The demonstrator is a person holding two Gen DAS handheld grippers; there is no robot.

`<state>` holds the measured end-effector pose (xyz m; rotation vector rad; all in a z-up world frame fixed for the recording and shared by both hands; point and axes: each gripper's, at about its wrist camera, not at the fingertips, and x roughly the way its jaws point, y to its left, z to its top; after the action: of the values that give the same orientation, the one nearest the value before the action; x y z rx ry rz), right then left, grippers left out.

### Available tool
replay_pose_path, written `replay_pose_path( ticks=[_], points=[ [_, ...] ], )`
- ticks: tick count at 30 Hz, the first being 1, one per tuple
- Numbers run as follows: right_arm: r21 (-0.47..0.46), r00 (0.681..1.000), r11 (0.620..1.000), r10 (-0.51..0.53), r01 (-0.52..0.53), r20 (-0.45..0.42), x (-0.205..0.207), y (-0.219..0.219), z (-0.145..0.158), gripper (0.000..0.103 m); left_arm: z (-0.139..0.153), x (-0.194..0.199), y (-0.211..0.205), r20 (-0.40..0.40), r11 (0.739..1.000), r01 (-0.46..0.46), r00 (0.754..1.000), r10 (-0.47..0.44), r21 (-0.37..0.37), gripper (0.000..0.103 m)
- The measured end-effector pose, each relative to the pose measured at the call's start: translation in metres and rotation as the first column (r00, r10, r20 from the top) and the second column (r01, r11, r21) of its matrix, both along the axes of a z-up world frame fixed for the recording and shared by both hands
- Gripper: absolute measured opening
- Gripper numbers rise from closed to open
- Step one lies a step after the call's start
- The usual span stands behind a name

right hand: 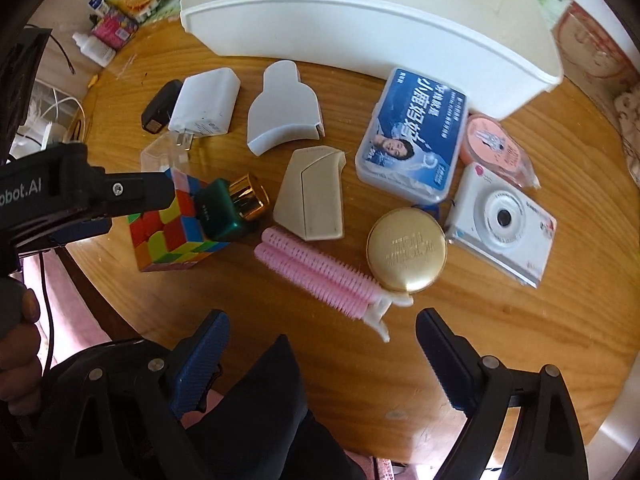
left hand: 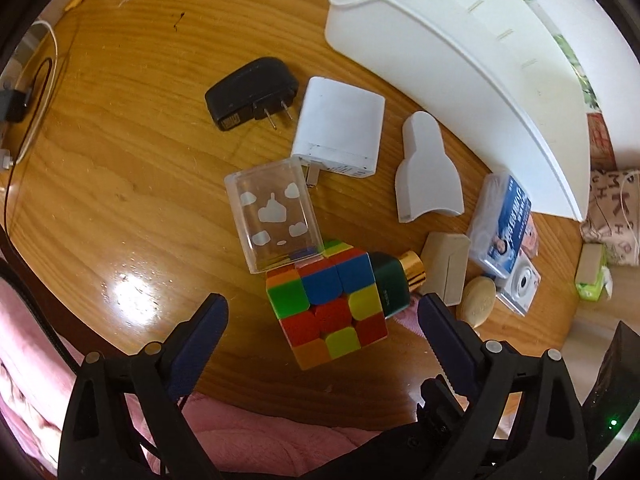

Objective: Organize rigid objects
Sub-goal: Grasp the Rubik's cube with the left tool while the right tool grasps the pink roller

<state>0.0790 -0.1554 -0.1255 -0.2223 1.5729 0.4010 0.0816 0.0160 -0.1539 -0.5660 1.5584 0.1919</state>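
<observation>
chargers (left hand: 338, 128): 2 | puzzle cube (left hand: 328, 304): 1 | camera (right hand: 500, 222): 1 | hair roller (right hand: 316, 276): 1

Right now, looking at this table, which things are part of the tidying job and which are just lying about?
For the job:
- Rubik's cube
- green bottle with gold cap
- black charger
- white charger
- pink hair roller
- gold compact
- white camera
- white bin

Lying about:
- cables at the table edge
- small bottles and cartons behind the table
</observation>
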Motion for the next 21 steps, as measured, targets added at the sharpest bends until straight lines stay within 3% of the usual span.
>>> replay_pose_path(
  ticks=[9, 14, 21],
  points=[
    [-0.010, 0.998, 0.999, 0.042, -0.043, -0.045, 0.025, 0.011, -0.019, 0.094, -0.012, 0.006, 0.008, -0.052, 0.999, -0.047, 0.998, 0.046, -0.025, 0.084],
    [-0.013, 0.996, 0.998, 0.063, -0.064, -0.068, 0.034, 0.017, -0.029, 0.092, -0.022, 0.008, 0.008, -0.085, 0.997, -0.060, 0.995, 0.056, -0.050, 0.070],
    [-0.015, 0.993, 0.996, 0.087, -0.089, -0.085, 0.034, 0.027, -0.040, 0.088, -0.025, 0.003, 0.009, -0.091, 0.995, -0.085, 0.993, 0.079, -0.058, 0.068]
  ],
)
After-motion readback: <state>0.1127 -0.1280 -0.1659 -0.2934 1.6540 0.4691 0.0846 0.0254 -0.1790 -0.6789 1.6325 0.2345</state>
